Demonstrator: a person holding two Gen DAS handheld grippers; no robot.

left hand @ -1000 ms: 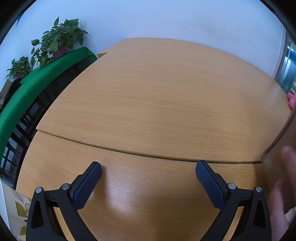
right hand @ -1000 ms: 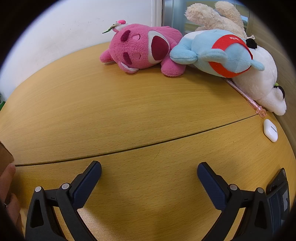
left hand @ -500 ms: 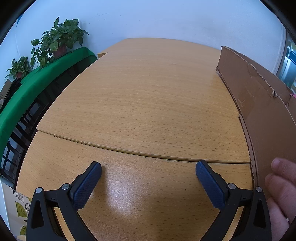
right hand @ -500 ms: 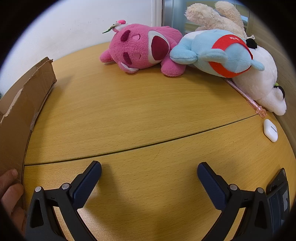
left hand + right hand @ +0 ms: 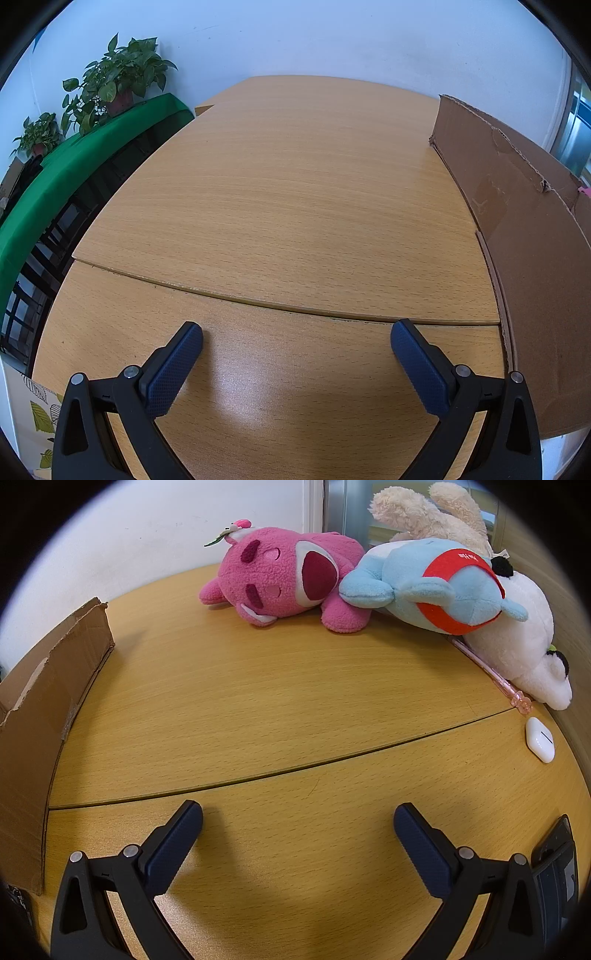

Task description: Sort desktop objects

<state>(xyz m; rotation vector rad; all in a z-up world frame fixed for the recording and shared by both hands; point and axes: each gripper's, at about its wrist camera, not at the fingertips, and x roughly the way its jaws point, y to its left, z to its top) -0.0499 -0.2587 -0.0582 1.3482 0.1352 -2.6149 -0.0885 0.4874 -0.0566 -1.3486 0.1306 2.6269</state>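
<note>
Evidently nothing is sorted yet: both grippers hang empty over the desk (image 5: 295,206), and the box (image 5: 40,709) stands between them, ready to receive things. The left gripper (image 5: 297,343) has its jaws spread wide over bare wood, with the box just beside it on its right. The right gripper (image 5: 298,821) is likewise spread wide with nothing between its fingers; the box lies along its left.

Objects to sort sit at the far right corner of the desk, by the wall. A pink plush (image 5: 284,579) lies on its side, touching a blue plush (image 5: 436,587), which leans on a white plush (image 5: 517,642); a cream plush (image 5: 424,513) pokes up behind them. A pink pen (image 5: 491,672) lies partly under the white plush, near the right edge, and a white earbud case (image 5: 540,738) rests just in front of the pen's tip. A dark device (image 5: 554,867) sits at the near right edge beside the right gripper; what it is I cannot tell.

So the step in hand looks like the first pick, most likely by the right gripper. That calls for reaching forward to the pile, closing on one toy, the pink plush being nearest the box, and carrying it left over the box's torn rim.

Room is generous: the middle of the desk is bare from the grippers to the toys, and the left half is clear to its edges. A seam crosses the desk just ahead of both grippers. Tightest are the pen and case, close to the right edge.
</note>
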